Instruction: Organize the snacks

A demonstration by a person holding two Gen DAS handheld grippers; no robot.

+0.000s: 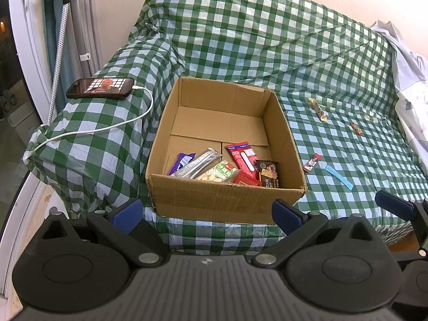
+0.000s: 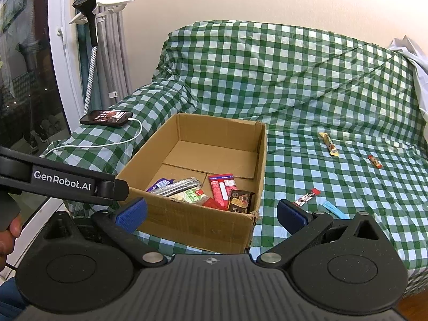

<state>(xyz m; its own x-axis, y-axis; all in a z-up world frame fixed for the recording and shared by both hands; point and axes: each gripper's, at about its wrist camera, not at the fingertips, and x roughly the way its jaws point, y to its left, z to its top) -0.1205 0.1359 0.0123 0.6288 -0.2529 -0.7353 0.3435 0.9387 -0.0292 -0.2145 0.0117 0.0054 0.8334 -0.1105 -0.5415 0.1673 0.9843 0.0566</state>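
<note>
**Box part-filled, four snacks still loose on the sofa**

Landmark: cardboard box [image 1: 224,144], sitting on the checked sofa cover [image 1: 267,40]. Its open top makes it the drop target; several packets are piled at its near wall. Right of the box, near: dark-red stick [image 2: 306,198] and blue stick [image 2: 335,210]. Farther right: yellow bar [image 2: 329,144], small red bar [image 2: 375,161]. Left gripper [image 1: 206,215] and right gripper [image 2: 211,215] hover in front of the box, fingers wide, holding nothing. The right one looks best placed for the near sticks.

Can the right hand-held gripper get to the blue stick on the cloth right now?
Probably yes: the right hand-held gripper is open, and the blue stick lies alone on the cloth, right of the box.
</note>
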